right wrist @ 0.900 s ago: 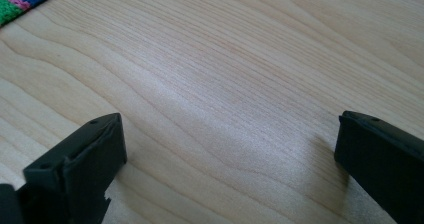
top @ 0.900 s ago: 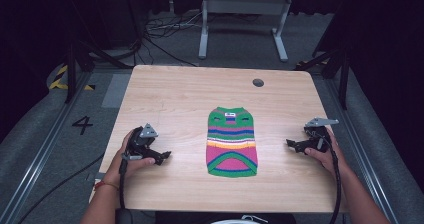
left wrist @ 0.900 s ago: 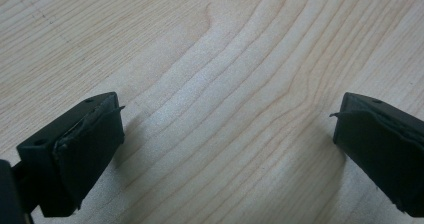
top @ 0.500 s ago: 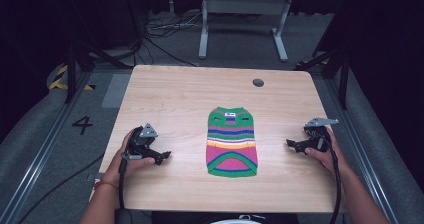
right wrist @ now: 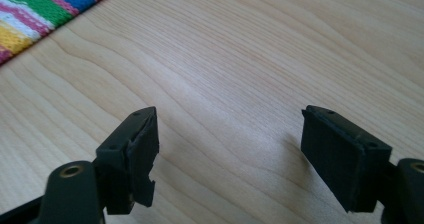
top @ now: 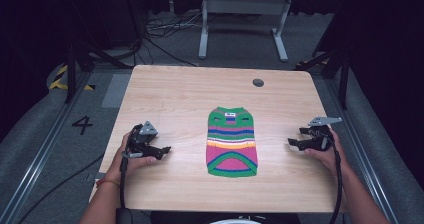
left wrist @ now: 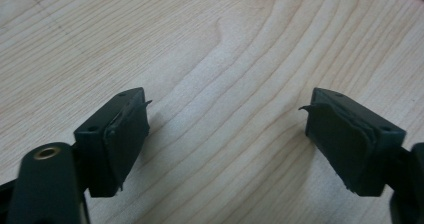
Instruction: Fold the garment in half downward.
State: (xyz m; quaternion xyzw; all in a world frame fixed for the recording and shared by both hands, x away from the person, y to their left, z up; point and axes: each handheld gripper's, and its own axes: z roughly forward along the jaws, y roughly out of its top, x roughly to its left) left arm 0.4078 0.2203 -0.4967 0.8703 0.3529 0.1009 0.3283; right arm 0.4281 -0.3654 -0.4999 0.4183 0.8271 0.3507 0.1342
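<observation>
Small striped knit sweater point(top: 232, 141) lies flat, centre of wooden table point(top: 190, 91), neck end away from person. Left gripper point(top: 161, 150) and right gripper point(top: 295, 143) rest on table either side, well apart from it, jaws wide apart, holding nothing. Vs 0.9 s ago: no visible change; prob. nothing started yet.

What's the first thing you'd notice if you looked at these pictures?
The bright striped sweater, green, pink, blue and yellow, lying flat in the middle of the wooden table. A hand holds a black gripper on each side of it, the left gripper and the right gripper, both open and resting apart from the sweater.
</observation>
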